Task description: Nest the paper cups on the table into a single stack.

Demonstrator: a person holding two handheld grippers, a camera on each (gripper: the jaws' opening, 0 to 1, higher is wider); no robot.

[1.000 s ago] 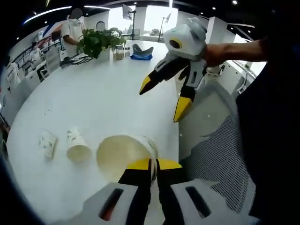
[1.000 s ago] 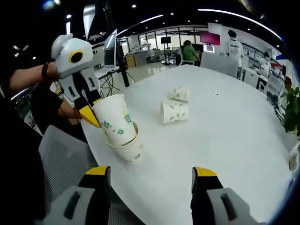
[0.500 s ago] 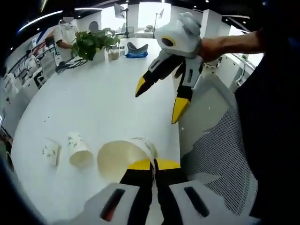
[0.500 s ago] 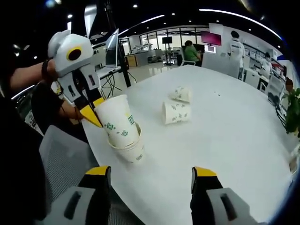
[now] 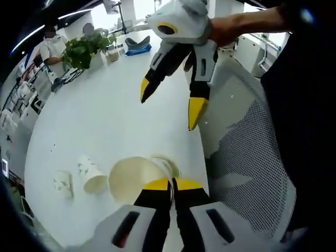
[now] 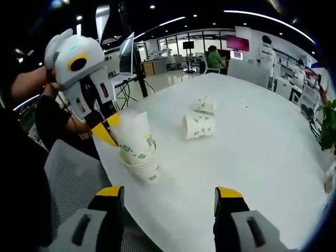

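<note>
My left gripper (image 5: 172, 184) is shut on the rim of a white paper cup (image 5: 134, 176) with green print. In the right gripper view this cup (image 6: 134, 135) stands inside a second cup (image 6: 145, 169) near the table's edge, with the left gripper (image 6: 107, 134) pinching its rim from the left. Two more cups lie on their sides further in on the white table (image 6: 252, 152), one (image 6: 198, 126) nearer and one (image 6: 203, 105) behind it. They also lie left of the held cup, the bigger (image 5: 90, 174) beside the smaller (image 5: 63, 184). My right gripper (image 6: 168, 202) is open and holds nothing; it hovers above the table edge (image 5: 169, 106).
A grey mesh chair (image 5: 252, 152) sits just off the table edge beside the stack. A potted plant (image 5: 84, 50) and small items stand at the table's far end. People (image 6: 265, 52) stand and sit by desks beyond the table.
The held cup has sunk deeper into the lower cup and looks blurred. The left gripper has tipped over it. The right gripper has stayed open.
</note>
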